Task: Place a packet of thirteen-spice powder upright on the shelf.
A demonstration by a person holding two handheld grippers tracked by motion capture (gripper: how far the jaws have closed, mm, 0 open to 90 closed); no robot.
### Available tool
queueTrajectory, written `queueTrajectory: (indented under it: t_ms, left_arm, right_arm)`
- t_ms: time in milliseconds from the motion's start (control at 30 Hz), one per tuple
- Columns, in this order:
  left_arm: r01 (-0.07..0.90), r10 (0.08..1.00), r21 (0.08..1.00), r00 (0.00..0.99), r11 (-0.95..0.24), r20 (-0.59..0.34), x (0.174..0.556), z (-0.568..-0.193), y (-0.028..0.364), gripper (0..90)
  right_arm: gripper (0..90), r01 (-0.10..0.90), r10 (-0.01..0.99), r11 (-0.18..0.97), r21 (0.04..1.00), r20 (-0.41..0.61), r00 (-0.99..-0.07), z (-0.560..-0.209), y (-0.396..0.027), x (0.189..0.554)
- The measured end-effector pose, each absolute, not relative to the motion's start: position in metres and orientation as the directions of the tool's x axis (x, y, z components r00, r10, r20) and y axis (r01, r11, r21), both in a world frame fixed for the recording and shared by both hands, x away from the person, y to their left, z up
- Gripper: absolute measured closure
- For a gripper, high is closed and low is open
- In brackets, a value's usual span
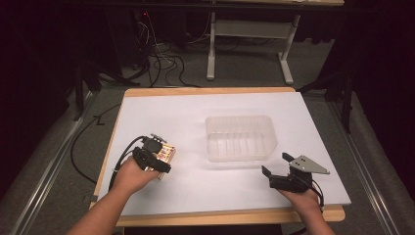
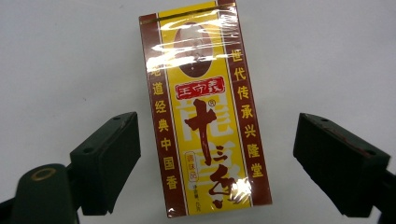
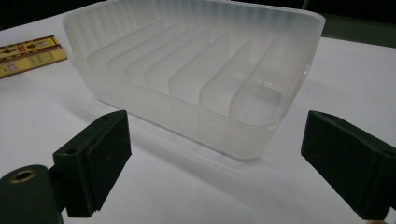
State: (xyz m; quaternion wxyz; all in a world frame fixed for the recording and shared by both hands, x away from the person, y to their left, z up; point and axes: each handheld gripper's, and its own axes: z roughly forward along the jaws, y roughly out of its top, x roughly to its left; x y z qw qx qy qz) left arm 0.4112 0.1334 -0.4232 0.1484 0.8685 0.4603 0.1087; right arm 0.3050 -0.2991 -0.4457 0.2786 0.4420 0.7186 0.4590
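A yellow and dark red seasoning box (image 1: 167, 153) lies flat on the white table top (image 1: 171, 110), left of centre. My left gripper (image 1: 152, 157) hovers over it, pointing down. In the left gripper view the box (image 2: 205, 116) lies between the wide-apart jaws of that gripper (image 2: 217, 161), and neither pad touches it. A clear ribbed plastic tub (image 1: 240, 119) stands at the table's middle. My right gripper (image 1: 276, 165) is open near the front right, just before the tub (image 3: 187, 107), with nothing between the jaws of that gripper (image 3: 217, 158). An end of the box (image 3: 28, 53) shows left of the tub.
The table's wooden front edge (image 1: 220, 215) runs just behind both hands. Black cables (image 1: 161, 63) lie on the floor beyond the table, near the grey legs of another desk (image 1: 211, 49). Dark stands flank both sides.
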Motion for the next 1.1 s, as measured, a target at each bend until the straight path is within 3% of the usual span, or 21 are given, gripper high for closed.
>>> queueTrajectory:
  t_ms: [467,767,1100]
  left_arm:
    - [0.788,0.81,0.216,0.586,-0.576,0.022,0.439,-0.434,0.122,11.9]
    - [0.831,0.841,0.155,0.541,-0.534,-0.005,0.451,-0.444,0.128,13.4]
    - [0.843,0.847,0.138,0.529,-0.52,-0.043,0.451,-0.448,0.129,25.4]
  right_arm:
    - [9.6,0.39,0.886,0.194,0.9,0.01,-0.463,-0.448,-0.299,0.306]
    - [9.9,0.393,0.887,0.19,0.9,0.014,-0.461,-0.448,-0.299,0.306]
    - [10.2,0.395,0.889,0.189,0.899,0.014,-0.458,-0.448,-0.3,0.307]
